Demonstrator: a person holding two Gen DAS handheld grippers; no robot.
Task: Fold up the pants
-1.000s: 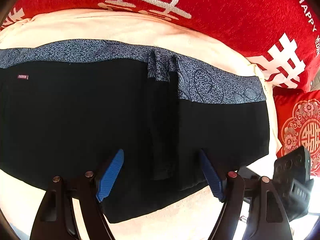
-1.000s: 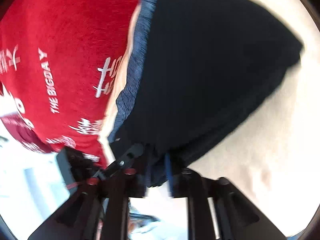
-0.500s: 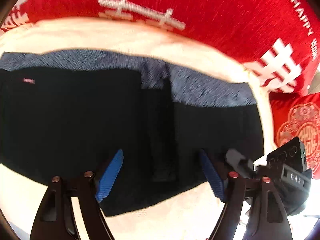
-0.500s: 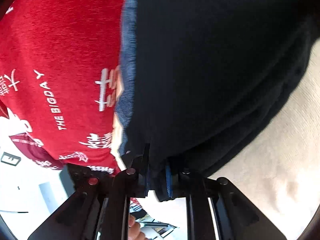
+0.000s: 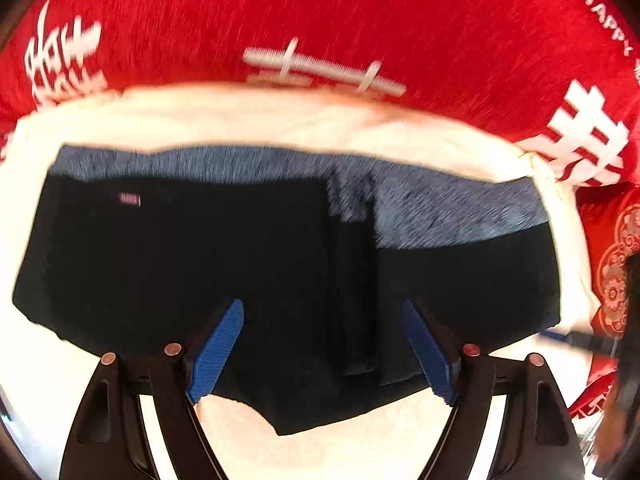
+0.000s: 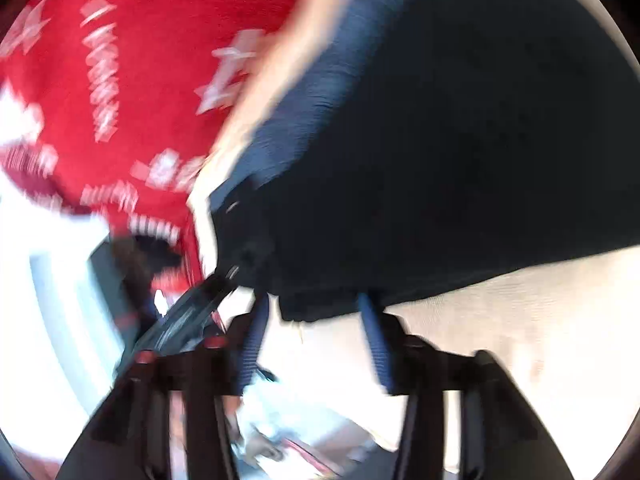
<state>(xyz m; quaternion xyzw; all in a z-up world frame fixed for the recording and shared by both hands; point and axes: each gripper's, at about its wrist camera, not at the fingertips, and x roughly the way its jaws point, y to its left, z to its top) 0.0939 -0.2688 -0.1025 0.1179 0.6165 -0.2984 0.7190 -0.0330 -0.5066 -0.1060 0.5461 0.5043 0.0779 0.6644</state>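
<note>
The black pants (image 5: 240,272) with a blue-grey patterned waistband (image 5: 440,208) lie folded flat on a cream cloth (image 5: 260,120). My left gripper (image 5: 324,348) is open, its blue pads spread above the near edge of the pants, holding nothing. In the blurred right wrist view the pants (image 6: 460,140) fill the upper right. My right gripper (image 6: 316,320) is open, its blue fingers apart just below the pants' near corner, and the cloth hangs free of them.
A red blanket with white characters (image 5: 320,12) lies behind the cream cloth and shows in the right wrist view (image 6: 140,60) too. A red patterned cushion (image 5: 616,272) sits at the right. The other gripper's dark body (image 5: 624,360) shows at the right edge.
My right gripper has opened and let go of the pants' corner, which now lies down. My left gripper has pulled back a little, so more of the pants shows.
</note>
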